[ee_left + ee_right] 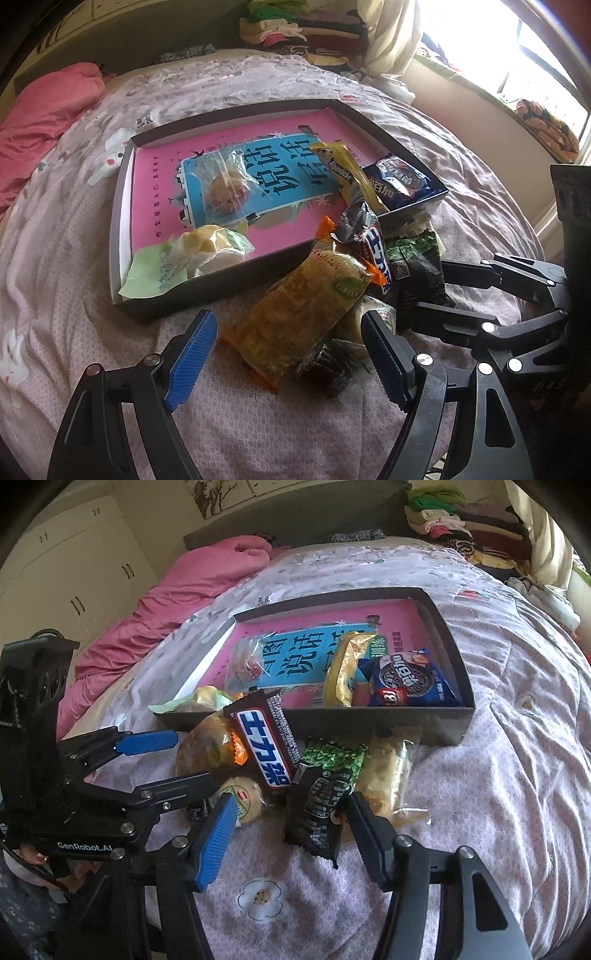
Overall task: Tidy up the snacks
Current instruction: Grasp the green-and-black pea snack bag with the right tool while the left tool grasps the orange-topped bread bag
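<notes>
A dark shallow box point(122, 236) point(454, 646) lies on the bed over a pink book. In it are a clear bagged pastry point(225, 184), a green-wrapped cake point(192, 254), a yellow packet point(347, 166) point(343, 672) and a blue Oreo pack point(402, 181) point(410, 683). A pile lies in front of the box: an orange-yellow packet point(295, 314), a Snickers bar point(266, 746) point(376, 254), a dark green packet point(321, 797) and a dark candy point(325, 369). My left gripper point(291, 350) is open around the orange-yellow packet. My right gripper point(291, 830) is open around the dark green packet.
The bed has a pale floral quilt point(517, 775) and a pink blanket point(44, 118) point(155, 620) at the far side. Folded clothes point(295, 29) are stacked beyond the bed. A bright window point(498, 48) is at the right, white wardrobes point(74, 561) at the left.
</notes>
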The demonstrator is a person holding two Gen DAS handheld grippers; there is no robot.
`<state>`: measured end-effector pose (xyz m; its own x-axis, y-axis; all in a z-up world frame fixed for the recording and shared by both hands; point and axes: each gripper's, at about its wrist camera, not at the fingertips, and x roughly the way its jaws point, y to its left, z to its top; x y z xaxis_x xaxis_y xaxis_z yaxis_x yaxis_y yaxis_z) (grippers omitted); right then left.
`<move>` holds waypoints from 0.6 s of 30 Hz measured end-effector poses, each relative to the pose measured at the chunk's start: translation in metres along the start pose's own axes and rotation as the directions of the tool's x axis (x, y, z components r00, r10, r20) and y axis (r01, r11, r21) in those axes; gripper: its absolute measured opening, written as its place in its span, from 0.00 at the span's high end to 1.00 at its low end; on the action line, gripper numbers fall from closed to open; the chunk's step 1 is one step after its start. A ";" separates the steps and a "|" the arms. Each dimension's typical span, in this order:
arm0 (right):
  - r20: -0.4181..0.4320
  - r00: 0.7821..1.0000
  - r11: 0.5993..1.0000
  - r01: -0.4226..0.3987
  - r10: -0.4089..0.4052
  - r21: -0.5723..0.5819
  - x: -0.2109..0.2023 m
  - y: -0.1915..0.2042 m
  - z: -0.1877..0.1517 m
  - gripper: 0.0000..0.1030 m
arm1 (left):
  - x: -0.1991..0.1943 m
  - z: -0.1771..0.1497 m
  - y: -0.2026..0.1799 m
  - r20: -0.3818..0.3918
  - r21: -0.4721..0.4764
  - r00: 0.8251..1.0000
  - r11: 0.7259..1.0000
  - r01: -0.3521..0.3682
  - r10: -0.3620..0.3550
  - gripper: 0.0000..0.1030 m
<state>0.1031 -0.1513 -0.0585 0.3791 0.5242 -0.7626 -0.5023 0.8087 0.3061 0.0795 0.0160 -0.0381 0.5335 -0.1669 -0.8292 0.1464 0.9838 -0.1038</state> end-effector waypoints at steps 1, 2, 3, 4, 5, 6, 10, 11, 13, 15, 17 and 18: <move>0.001 1.000 1.000 -0.004 0.004 0.002 0.001 -0.001 0.001 0.42 | 0.001 0.000 0.001 -0.002 0.000 1.000 1.000 0.000 0.000 0.21; 0.002 1.000 1.000 -0.004 0.004 0.003 0.003 -0.002 0.001 0.45 | 0.002 0.000 0.001 -0.004 0.000 1.000 1.000 0.000 0.000 0.21; 0.001 1.000 1.000 0.000 0.000 0.002 0.005 -0.002 0.002 0.47 | 0.004 0.001 0.001 -0.007 -0.001 1.000 1.000 0.001 -0.001 0.21; -0.001 1.000 1.000 0.001 -0.001 -0.001 0.007 -0.003 0.003 0.49 | 0.005 0.001 0.001 -0.009 -0.002 1.000 1.000 0.001 -0.001 0.21; -0.005 1.000 1.000 0.010 -0.010 -0.008 0.009 -0.003 0.004 0.51 | 0.006 0.001 0.001 -0.010 -0.003 1.000 1.000 0.002 -0.002 0.21; -0.007 1.000 1.000 0.019 -0.019 -0.016 0.011 -0.002 0.005 0.52 | 0.006 0.001 0.001 -0.010 -0.004 1.000 1.000 0.003 -0.003 0.21; -0.007 0.999 0.997 0.053 -0.054 -0.062 0.020 0.004 0.010 0.54 | 0.010 0.003 0.004 -0.015 -0.010 1.000 1.000 -0.001 0.001 0.21; -0.007 0.998 0.996 0.060 -0.061 -0.071 0.022 0.005 0.011 0.55 | 0.011 0.004 0.005 -0.020 -0.016 1.000 1.000 0.002 -0.002 0.21; -0.012 0.997 0.994 0.069 -0.070 -0.080 0.027 0.007 0.014 0.55 | 0.013 0.004 0.008 -0.027 -0.024 1.000 1.000 0.002 -0.003 0.21; -0.014 0.997 0.992 0.081 -0.082 -0.099 0.031 0.010 0.015 0.55 | 0.015 0.004 0.010 -0.035 -0.030 0.999 1.000 -0.002 0.001 0.21; -0.013 0.995 0.989 0.092 -0.094 -0.118 0.034 0.013 0.015 0.55 | 0.017 0.003 0.013 -0.043 -0.042 0.999 0.999 -0.009 0.007 0.21; -0.012 0.995 0.987 0.096 -0.098 -0.126 0.036 0.014 0.016 0.55 | 0.018 0.004 0.015 -0.045 -0.049 0.999 0.999 -0.011 0.009 0.21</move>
<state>0.1220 -0.1173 -0.0727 0.4176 0.4389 -0.7956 -0.5577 0.8151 0.1569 0.0943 0.0273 -0.0526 0.4964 -0.1553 -0.8541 0.0996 0.9876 -0.1216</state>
